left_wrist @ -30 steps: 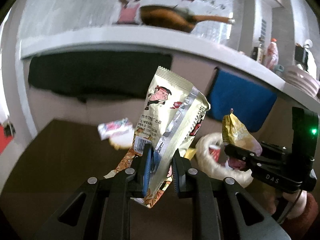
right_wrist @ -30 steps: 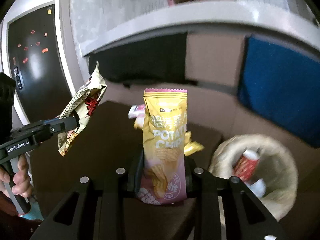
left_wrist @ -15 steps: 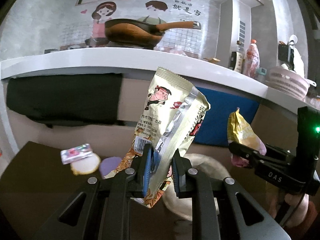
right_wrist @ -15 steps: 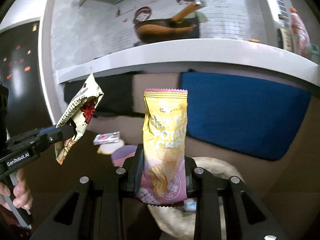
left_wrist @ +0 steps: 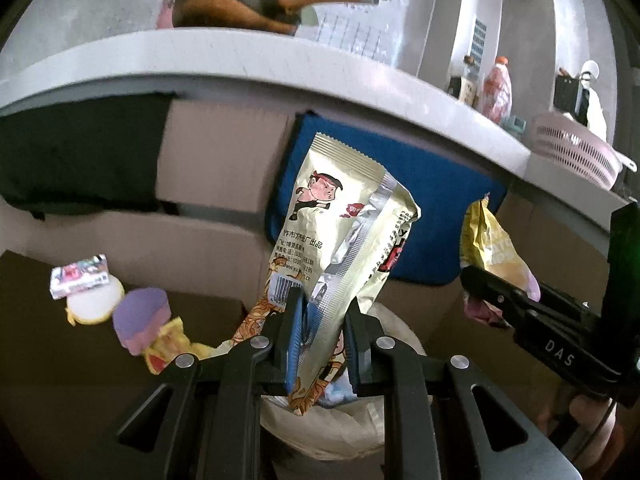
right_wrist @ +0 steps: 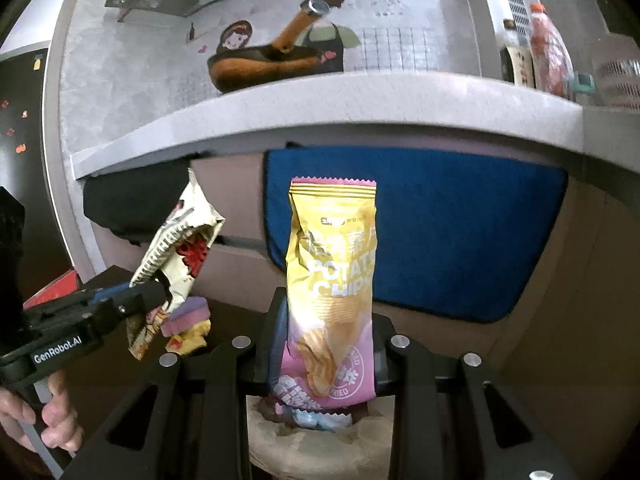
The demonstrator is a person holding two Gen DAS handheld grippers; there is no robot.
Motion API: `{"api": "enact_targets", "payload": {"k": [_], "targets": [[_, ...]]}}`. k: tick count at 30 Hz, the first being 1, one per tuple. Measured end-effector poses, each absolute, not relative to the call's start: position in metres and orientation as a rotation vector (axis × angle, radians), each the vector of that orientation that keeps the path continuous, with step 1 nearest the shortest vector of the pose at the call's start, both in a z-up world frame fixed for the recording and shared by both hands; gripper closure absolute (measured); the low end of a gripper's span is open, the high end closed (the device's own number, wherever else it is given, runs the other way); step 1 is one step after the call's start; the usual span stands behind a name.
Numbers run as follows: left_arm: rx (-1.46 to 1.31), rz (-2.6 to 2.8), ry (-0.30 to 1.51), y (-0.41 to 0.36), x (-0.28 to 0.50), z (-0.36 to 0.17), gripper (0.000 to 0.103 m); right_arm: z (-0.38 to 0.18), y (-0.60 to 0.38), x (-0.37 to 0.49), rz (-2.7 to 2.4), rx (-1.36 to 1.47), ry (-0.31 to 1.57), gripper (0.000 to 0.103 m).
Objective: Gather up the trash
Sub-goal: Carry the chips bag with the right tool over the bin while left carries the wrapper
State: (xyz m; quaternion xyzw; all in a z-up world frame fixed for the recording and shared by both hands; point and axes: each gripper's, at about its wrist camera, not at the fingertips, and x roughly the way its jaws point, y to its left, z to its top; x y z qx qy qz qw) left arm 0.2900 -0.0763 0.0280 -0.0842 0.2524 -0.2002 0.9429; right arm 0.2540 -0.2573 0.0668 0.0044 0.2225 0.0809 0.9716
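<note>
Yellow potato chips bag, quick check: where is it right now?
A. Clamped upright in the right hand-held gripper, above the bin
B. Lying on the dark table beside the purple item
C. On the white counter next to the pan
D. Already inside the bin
A: the potato chips bag stands upright, pinched in the right hand-held gripper, with the beige bin directly below.

A brown wooden-handled pan (left_wrist: 236, 12) sits on the grey countertop (left_wrist: 280, 54), high above the grippers. A blue cloth (right_wrist: 440, 232) hangs under it straight ahead; a pink slotted basket (left_wrist: 576, 152) rests upper right.
</note>
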Motion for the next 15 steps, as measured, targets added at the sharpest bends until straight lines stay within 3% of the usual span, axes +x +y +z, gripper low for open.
{"api": "enact_targets", "payload": {"k": [15], "targets": [[-0.162,-0.415,0.666,-0.093,0.327,-0.021,0.084,0.013,-0.278,0.286,0.185,0.115,0.58,0.072]]}}
